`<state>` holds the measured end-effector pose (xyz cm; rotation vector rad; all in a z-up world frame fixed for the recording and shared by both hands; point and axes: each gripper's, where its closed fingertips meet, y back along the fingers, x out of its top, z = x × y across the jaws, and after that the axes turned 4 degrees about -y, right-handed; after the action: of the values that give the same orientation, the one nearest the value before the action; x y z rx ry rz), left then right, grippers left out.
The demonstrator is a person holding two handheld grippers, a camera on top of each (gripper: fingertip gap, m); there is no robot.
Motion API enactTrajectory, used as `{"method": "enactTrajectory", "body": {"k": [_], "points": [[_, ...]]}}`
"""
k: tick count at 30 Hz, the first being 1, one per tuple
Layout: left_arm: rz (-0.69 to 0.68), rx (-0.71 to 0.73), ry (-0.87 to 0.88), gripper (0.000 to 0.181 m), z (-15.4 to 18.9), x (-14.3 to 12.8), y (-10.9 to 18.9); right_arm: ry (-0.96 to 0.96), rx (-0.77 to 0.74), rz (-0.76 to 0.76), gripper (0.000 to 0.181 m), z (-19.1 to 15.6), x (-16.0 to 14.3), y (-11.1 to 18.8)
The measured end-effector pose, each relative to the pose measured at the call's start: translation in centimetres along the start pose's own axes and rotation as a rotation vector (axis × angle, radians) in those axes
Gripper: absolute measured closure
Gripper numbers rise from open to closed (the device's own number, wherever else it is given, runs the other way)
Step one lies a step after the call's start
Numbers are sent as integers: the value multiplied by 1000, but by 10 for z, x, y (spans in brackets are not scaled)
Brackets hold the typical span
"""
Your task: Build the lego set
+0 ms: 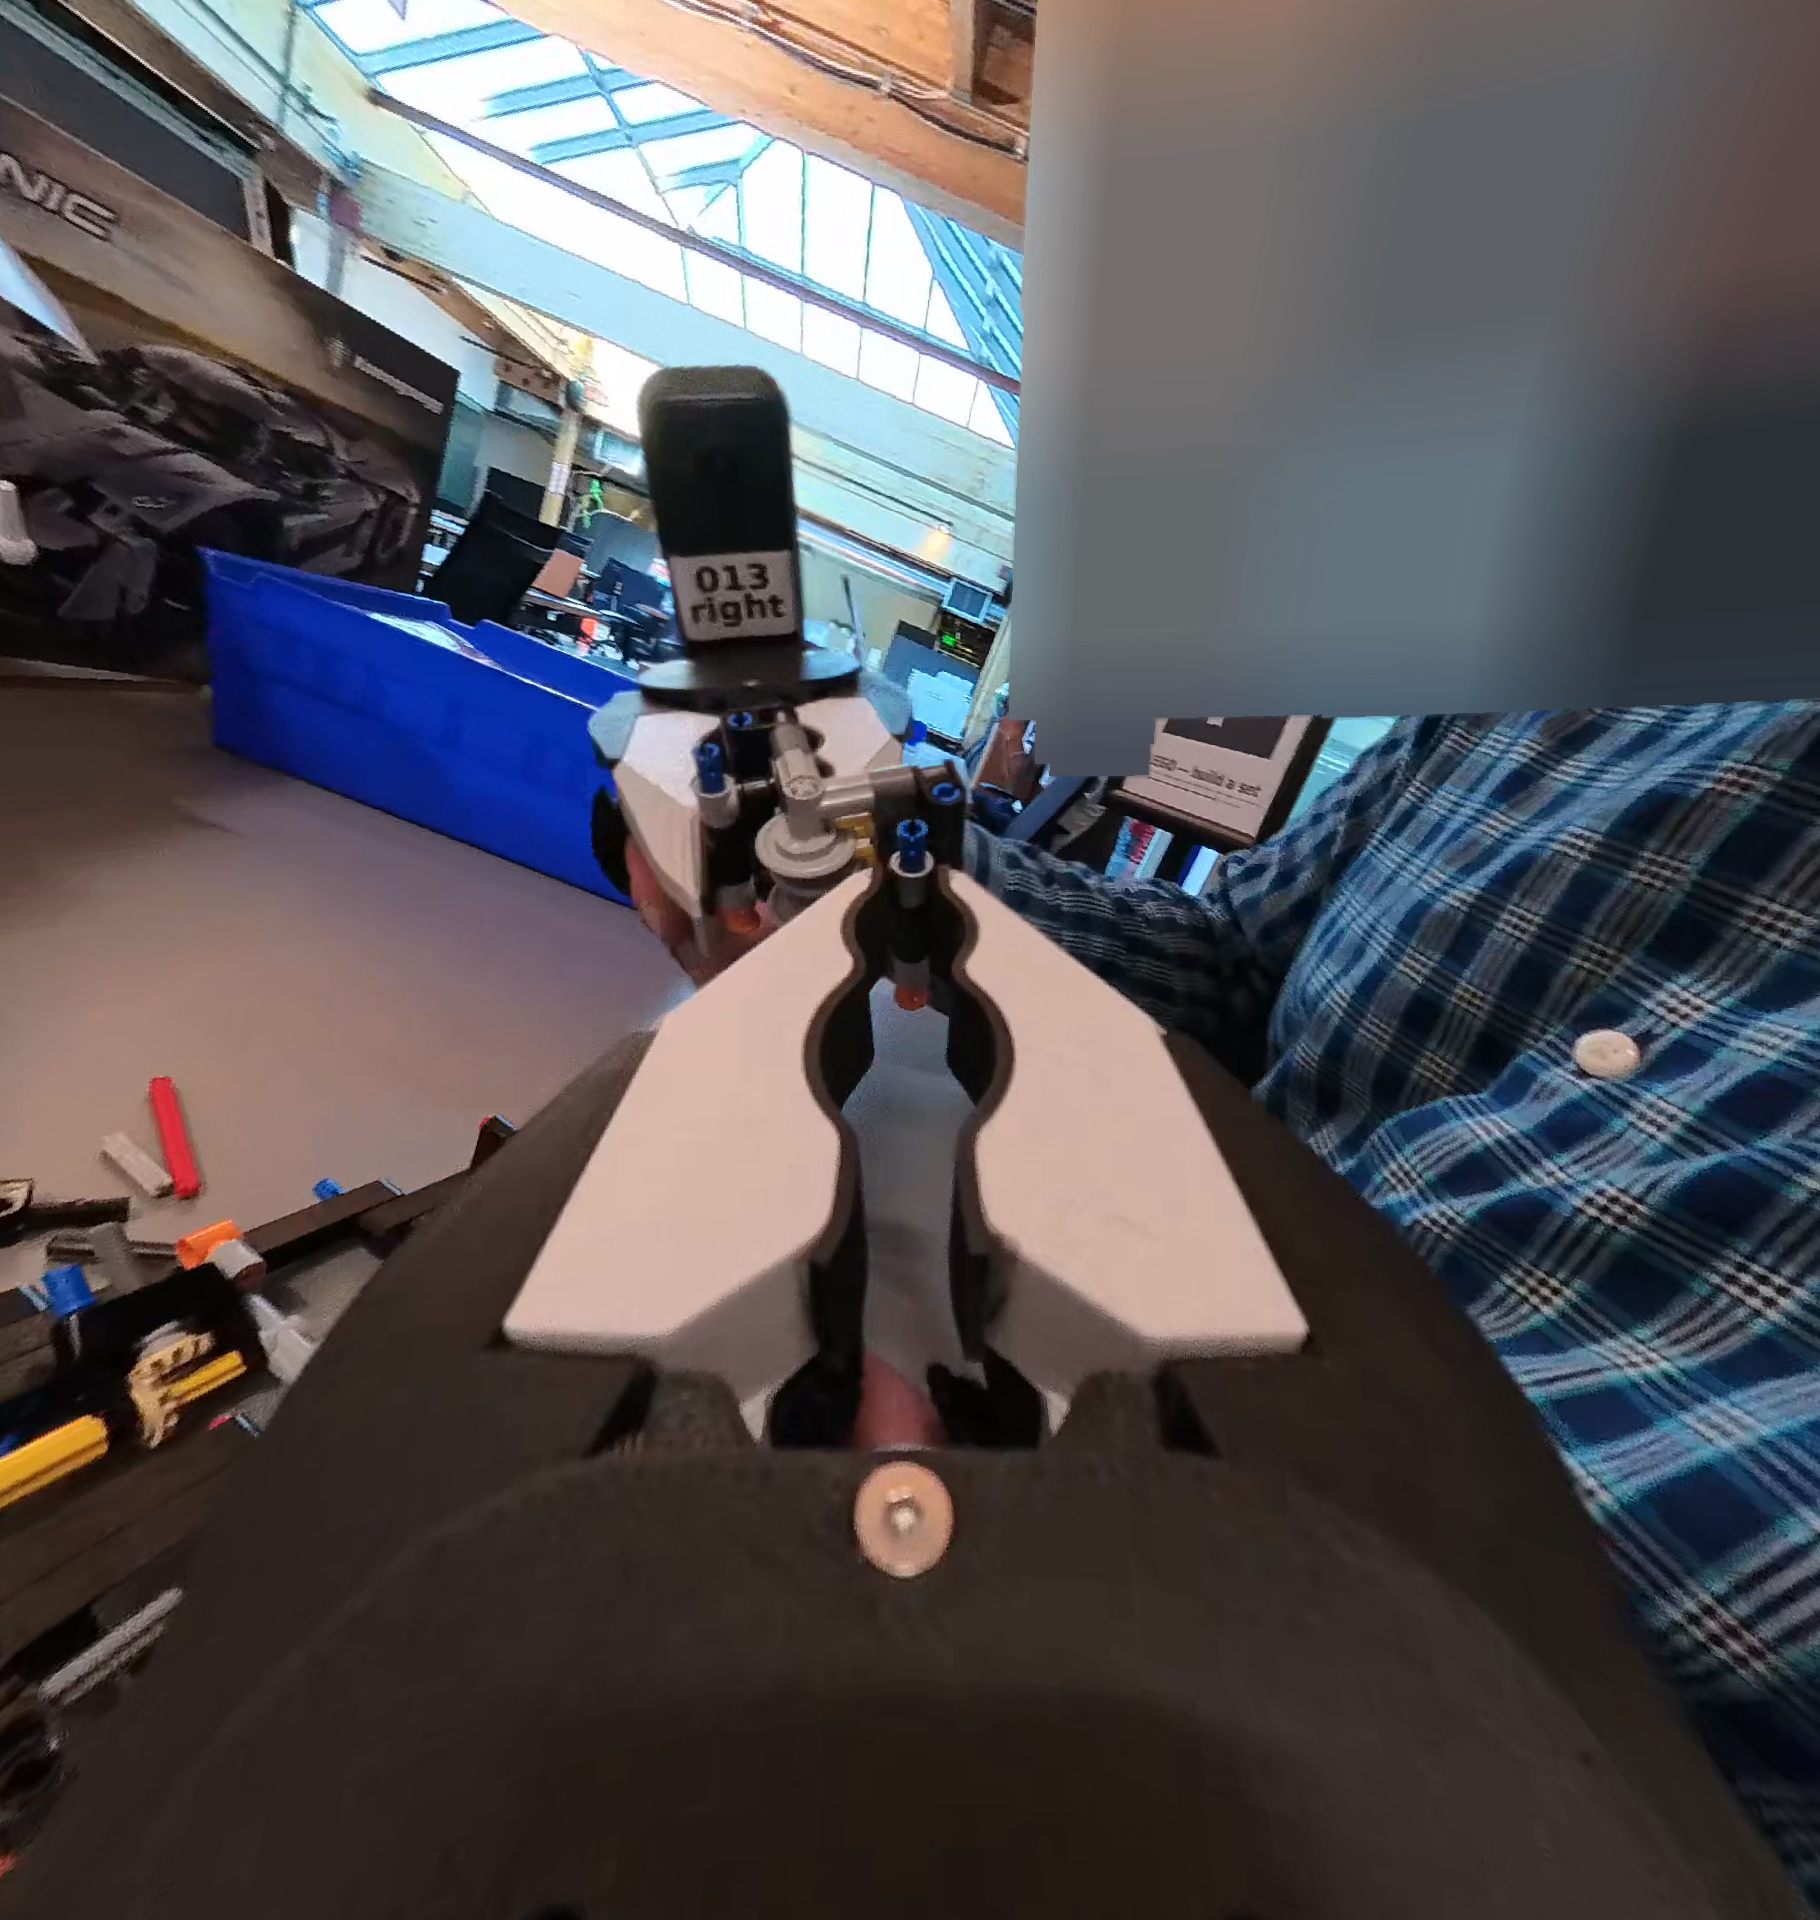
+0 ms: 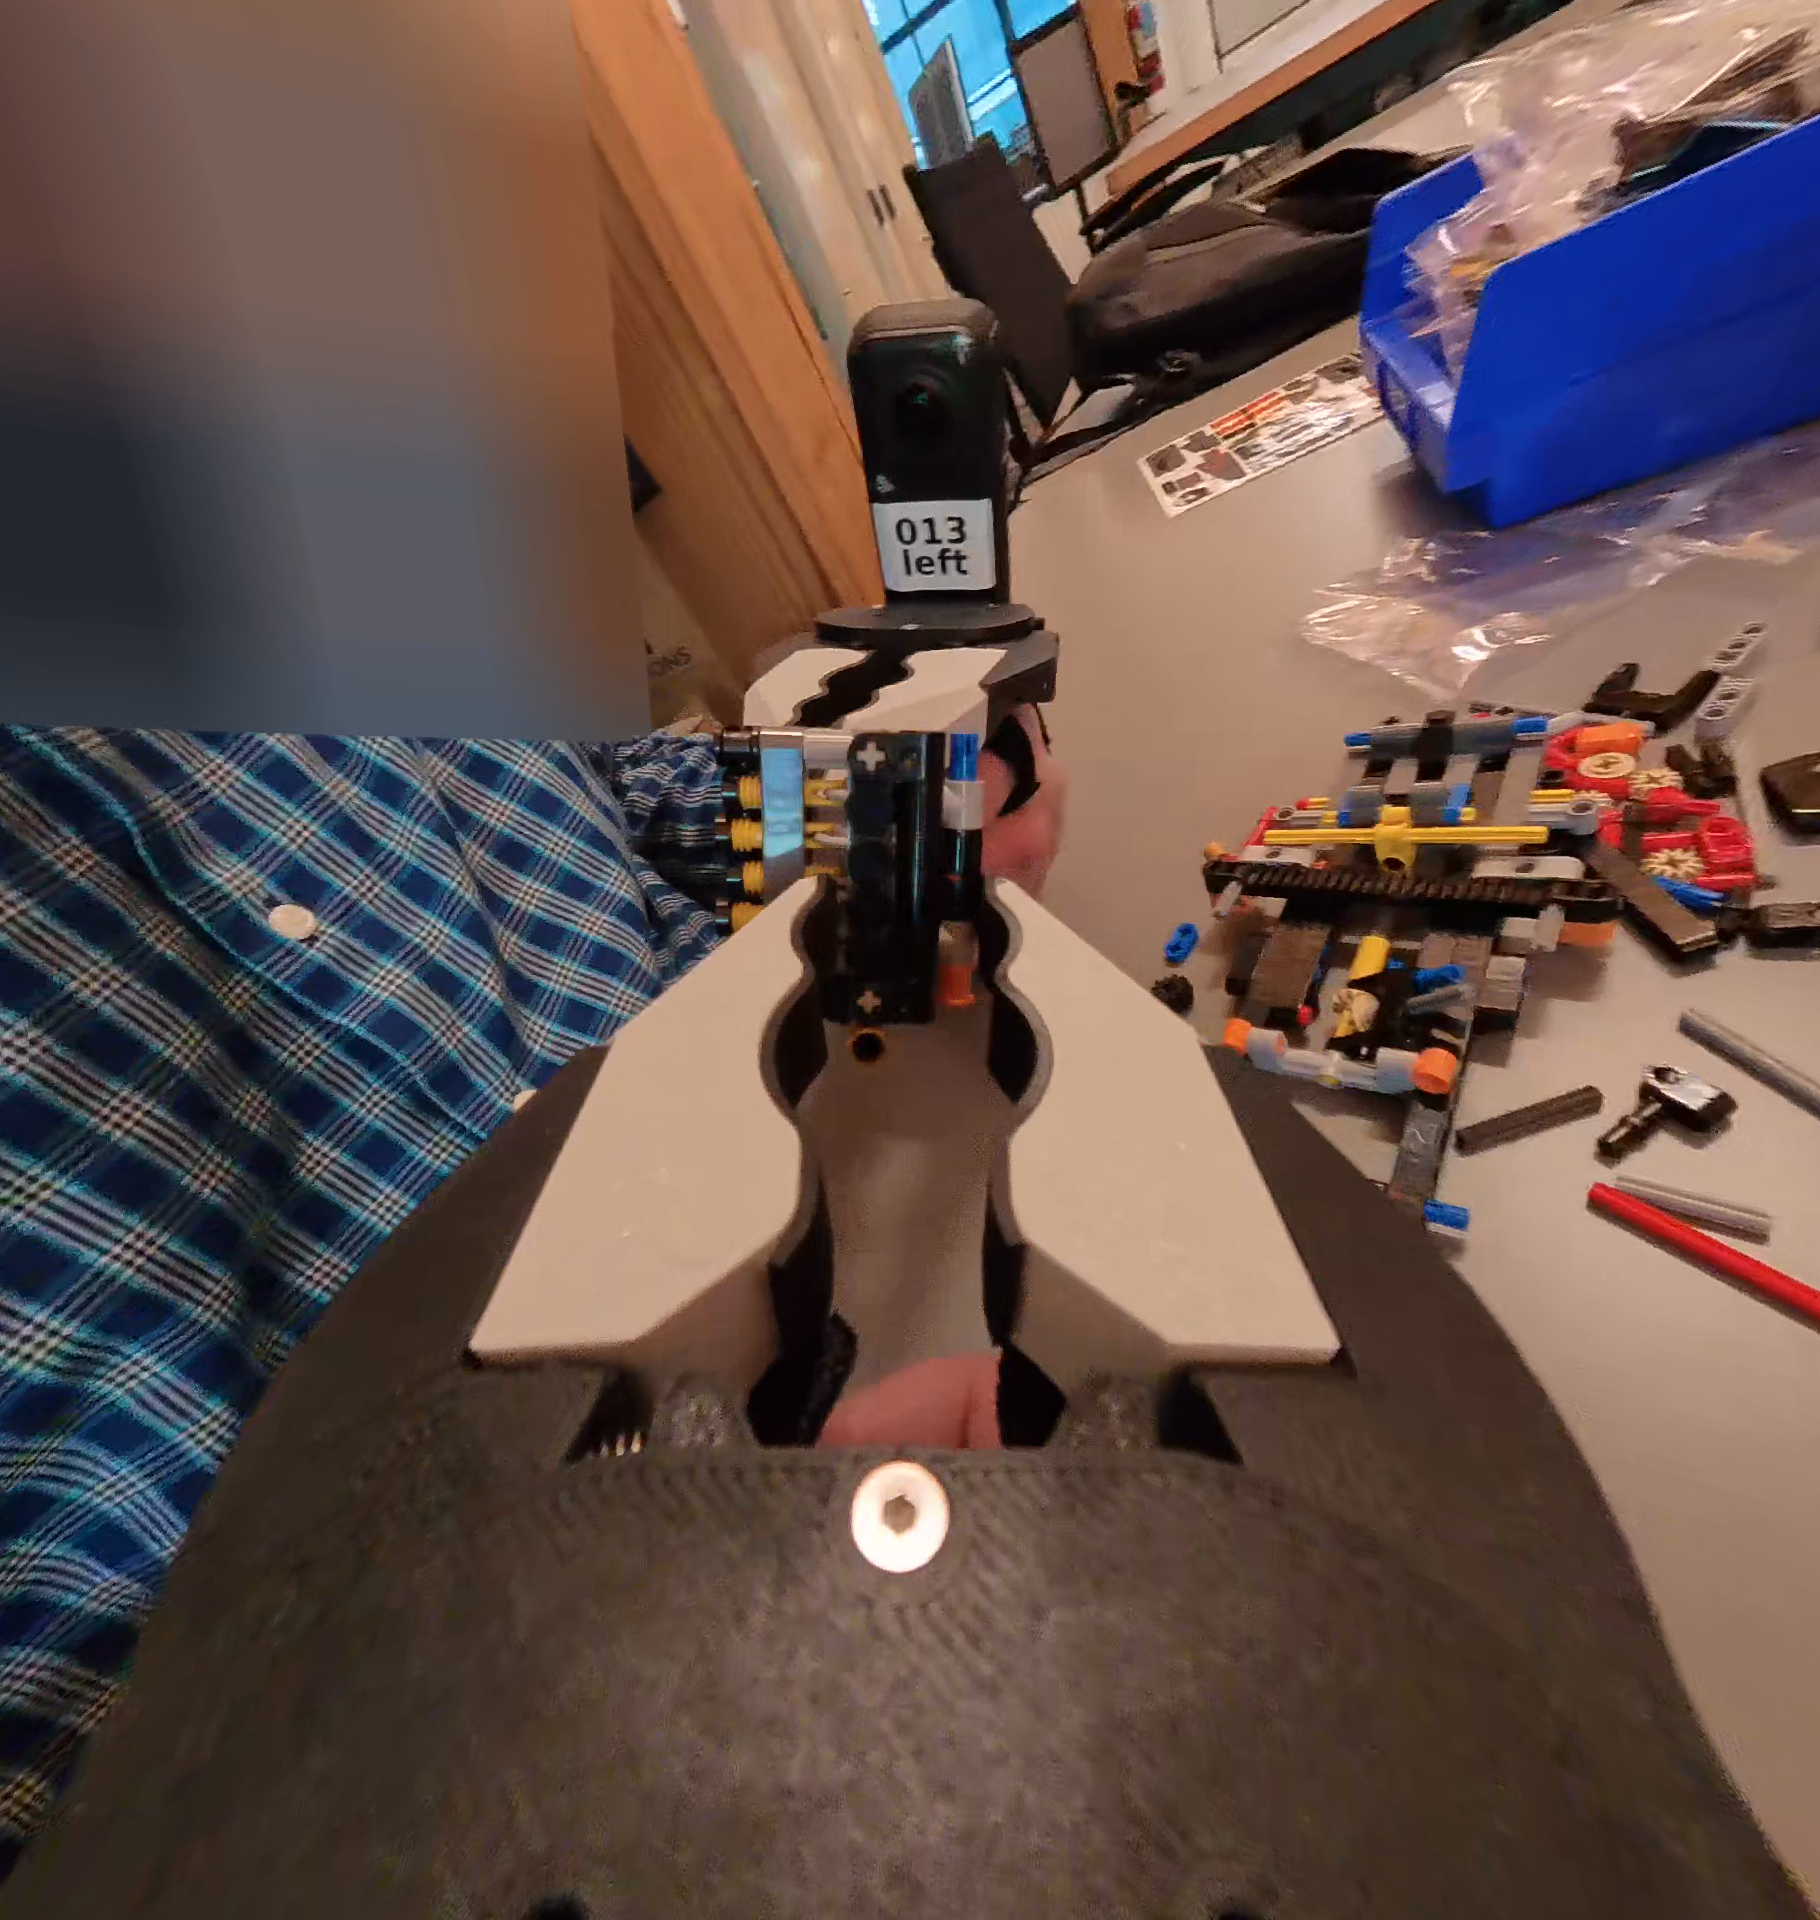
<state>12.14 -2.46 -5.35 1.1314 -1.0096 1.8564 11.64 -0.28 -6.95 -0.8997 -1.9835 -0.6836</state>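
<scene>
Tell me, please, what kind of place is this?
Probably a shared workshop or office loft: a sloped glass skylight roof, black office chairs at desks behind, and a grey worktable holding a blue plastic parts bin.

- Grey table (image 2: 1249, 644) carries everything.
- Blue bin (image 2: 1654, 343), clear plastic bags (image 2: 1488, 613), sticker sheet (image 2: 1259, 431).
- Half-built lego chassis (image 2: 1405, 914) among loose pieces; red rod (image 2: 1737, 1273) nearest.

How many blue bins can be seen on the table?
1. The blue bin stands at the far side of the grey table, behind the loose lego pieces, with clear plastic bags inside it. Others may be out of view.
</scene>
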Motion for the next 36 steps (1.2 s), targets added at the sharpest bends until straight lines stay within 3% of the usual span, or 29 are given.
{"method": "enactTrajectory", "body": {"k": [6, 23, 26, 29, 36], "points": [[17, -12, 20, 176, -2, 2, 4, -1, -45, 26, 159, 4, 2, 0], [-53, 173, 76, 176, -27, -12, 4, 55, -328, -21, 159, 26, -8, 15], [-117, 267, 58, 172, -33, -19, 8, 50, -382, -99, 159, 34, -14, 21], [-260, 423, -14, 148, -45, -35, 17, 26, -428, -224, 159, 47, -27, 24], [-587, 653, -174, 129, -62, -75, 26, -44, -490, -493, 159, 69, -57, 28]]}}
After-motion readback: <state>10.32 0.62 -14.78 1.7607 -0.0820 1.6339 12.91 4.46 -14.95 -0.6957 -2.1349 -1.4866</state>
